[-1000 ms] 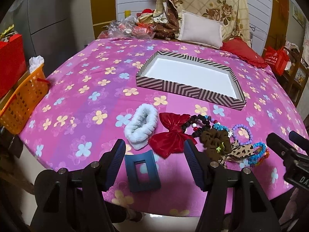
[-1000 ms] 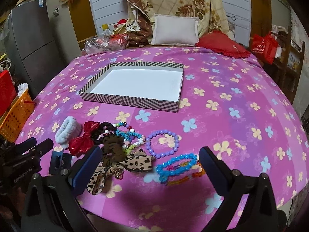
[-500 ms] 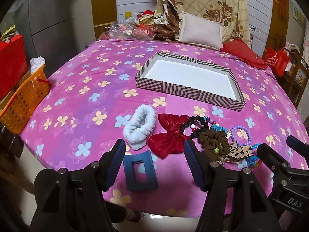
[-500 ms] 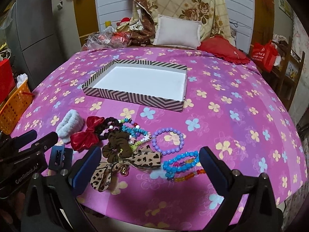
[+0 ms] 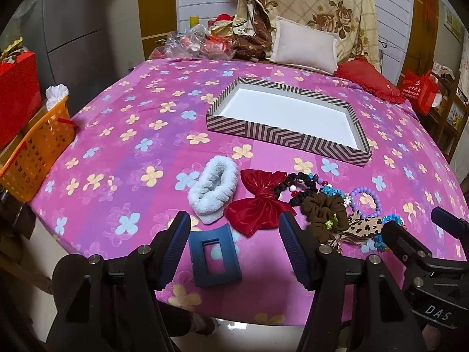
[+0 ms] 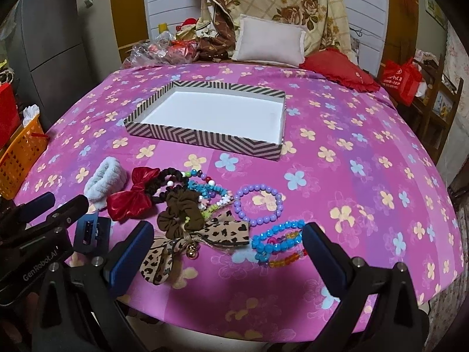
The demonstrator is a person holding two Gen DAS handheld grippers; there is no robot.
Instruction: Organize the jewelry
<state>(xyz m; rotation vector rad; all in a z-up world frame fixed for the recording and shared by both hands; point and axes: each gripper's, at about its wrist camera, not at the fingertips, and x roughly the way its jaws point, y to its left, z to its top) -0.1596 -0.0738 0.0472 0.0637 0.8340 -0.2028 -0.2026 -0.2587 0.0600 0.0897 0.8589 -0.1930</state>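
Observation:
A striped box [image 5: 288, 139] with a white, empty inside sits mid-table; it also shows in the right wrist view [image 6: 205, 136]. Near the front edge lie a dark blue hair claw [image 5: 214, 259], a white fluffy scrunchie [image 5: 214, 187], a red bow [image 5: 259, 205], a brown scrunchie [image 6: 180, 212], a leopard bow [image 6: 205, 234], a purple bead bracelet [image 6: 258, 202] and blue bead bracelets [image 6: 278, 239]. My left gripper [image 5: 234, 243] is open, its fingers either side of the hair claw. My right gripper [image 6: 227, 252] is open above the leopard bow and blue bracelets.
The table has a pink flowered cloth [image 5: 132, 135]. An orange basket [image 5: 35, 149] stands off its left edge. Pillows [image 5: 303, 48] and plastic bags [image 5: 193, 41] lie at the far side. A red bag [image 6: 400, 80] stands on the right.
Both grippers have moved slightly forward and lower toward the accessories. The items have not moved.

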